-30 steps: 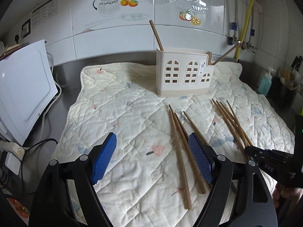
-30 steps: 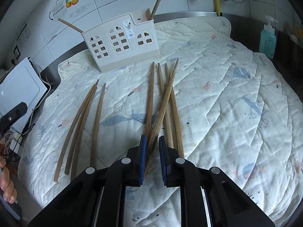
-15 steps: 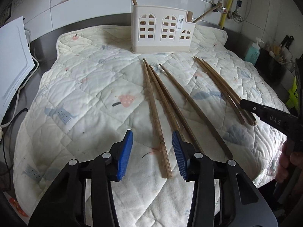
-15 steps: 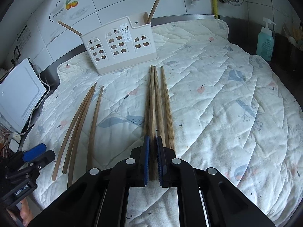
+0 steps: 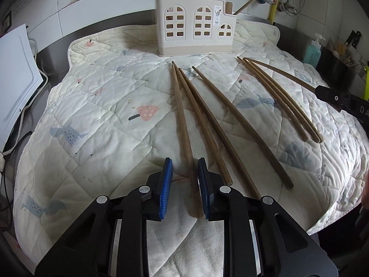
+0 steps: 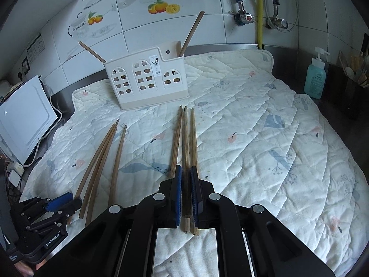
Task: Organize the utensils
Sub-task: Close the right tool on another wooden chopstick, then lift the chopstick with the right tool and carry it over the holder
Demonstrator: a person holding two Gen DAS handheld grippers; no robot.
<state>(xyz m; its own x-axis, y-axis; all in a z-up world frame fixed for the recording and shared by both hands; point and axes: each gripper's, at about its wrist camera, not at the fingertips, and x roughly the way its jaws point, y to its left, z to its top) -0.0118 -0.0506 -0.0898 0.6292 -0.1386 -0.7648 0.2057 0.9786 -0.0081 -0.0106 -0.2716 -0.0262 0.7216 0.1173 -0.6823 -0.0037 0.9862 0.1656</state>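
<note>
1. Near the front edge of the quilted mat (image 5: 96, 120), my left claw (image 5: 184, 184) sits low with its blue pads apart, straddling the near end of one chopstick (image 5: 184, 138); the stick lies against the right pad, nothing clamped yet.
2. That stick's long axis runs near-to-far, straight ahead of the claw toward the holder (image 5: 196, 30), so I judge a plain close-and-lift should do it.
3. Three more loose sticks (image 5: 221, 129) lie just right of it, fanned the same way.
4. Over on the right wrist view, my right claw (image 6: 186, 184) is pinched tight on a chopstick (image 6: 185, 143), butt end poking back out between the fingers. Two neighbours lie just beside it, one either side.
5. The white holder (image 6: 145, 78) stands at the far end of the mat, already holding two sticks that lean outward.
6. Both claws point roughly at the holder; the right looks nearer to delivering, since it alone has a grip.
7. Risk, to my eye: the neighbours dragging along.
</note>
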